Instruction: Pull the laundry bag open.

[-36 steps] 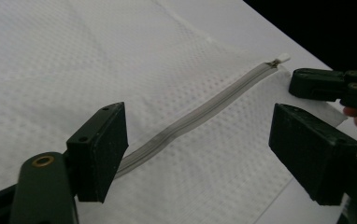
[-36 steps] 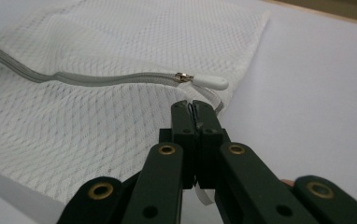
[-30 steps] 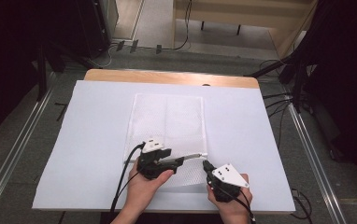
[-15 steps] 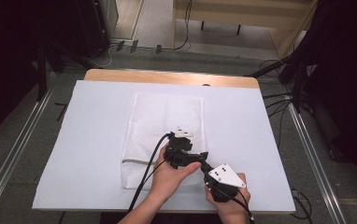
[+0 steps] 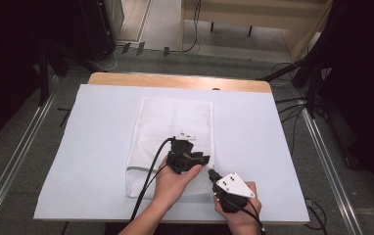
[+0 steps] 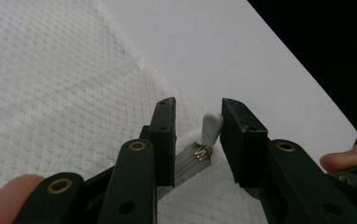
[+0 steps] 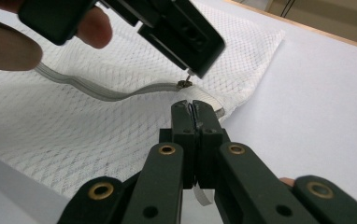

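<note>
A white mesh bag point(image 5: 175, 122) lies flat on the white sheet point(image 5: 102, 122), its grey zipper point(image 5: 137, 169) running along the near edge. My left gripper point(image 5: 202, 159) sits over the bag's near right corner. Its jaws have just been closing, and a gap remains. The white pull tab point(image 6: 211, 126) and metal slider point(image 6: 203, 153) stand between them, the tab against one pad only. My right gripper point(image 7: 193, 106) is shut on the bag's corner edge just past the slider point(image 7: 183, 84). The zipper point(image 7: 97, 91) curves away to the left.
The sheet covers most of a wooden table point(image 5: 175, 81). Cables point(image 5: 146, 186) trail from the grippers toward the near edge. Metal rails point(image 5: 13, 166) run along both sides, and dark equipment and floor cables lie beyond the table.
My left gripper has moved right along the bag's near edge to the right corner, close to the right gripper. The right gripper has kept still.
</note>
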The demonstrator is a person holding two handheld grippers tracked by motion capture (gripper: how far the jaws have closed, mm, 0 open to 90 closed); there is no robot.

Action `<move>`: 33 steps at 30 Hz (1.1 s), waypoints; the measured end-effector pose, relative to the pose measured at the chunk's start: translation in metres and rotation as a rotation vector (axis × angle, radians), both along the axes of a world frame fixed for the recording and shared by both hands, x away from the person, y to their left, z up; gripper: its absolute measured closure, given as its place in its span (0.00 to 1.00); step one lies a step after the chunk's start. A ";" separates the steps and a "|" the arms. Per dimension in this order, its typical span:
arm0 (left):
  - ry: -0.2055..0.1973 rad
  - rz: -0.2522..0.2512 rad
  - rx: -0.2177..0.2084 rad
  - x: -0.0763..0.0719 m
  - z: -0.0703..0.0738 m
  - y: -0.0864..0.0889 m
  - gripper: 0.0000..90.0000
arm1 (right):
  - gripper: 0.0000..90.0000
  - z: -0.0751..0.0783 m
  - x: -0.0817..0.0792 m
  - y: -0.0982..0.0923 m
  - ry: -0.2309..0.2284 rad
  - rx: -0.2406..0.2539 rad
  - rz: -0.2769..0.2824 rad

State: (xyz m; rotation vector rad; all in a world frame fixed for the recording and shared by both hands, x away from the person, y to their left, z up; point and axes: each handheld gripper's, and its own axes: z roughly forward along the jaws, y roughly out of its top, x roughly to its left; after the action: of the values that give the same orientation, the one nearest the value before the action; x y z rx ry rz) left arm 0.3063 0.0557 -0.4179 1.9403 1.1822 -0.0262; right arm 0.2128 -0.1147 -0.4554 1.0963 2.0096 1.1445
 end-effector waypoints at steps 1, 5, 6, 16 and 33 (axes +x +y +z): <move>0.009 0.004 -0.011 0.001 -0.001 0.003 0.75 | 1.00 0.000 0.000 0.000 0.000 0.000 0.000; 0.040 0.015 -0.039 0.002 -0.006 0.013 0.80 | 1.00 0.000 0.000 -0.001 -0.003 0.002 -0.001; 0.044 0.010 -0.046 0.002 -0.006 0.014 0.82 | 1.00 0.000 0.000 -0.001 -0.003 0.003 -0.002; 0.060 -0.015 -0.078 0.000 -0.008 0.017 0.79 | 1.00 0.000 0.001 -0.001 -0.003 0.003 0.000; 0.180 -0.038 -0.245 0.002 -0.016 0.032 0.86 | 1.00 0.000 0.000 0.000 -0.004 -0.008 -0.001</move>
State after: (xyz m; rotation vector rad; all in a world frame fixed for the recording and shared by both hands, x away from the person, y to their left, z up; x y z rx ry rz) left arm 0.3087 0.0874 -0.4337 1.7709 1.1973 -0.3560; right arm 0.2133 -0.1152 -0.4552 1.0900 2.0090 1.1362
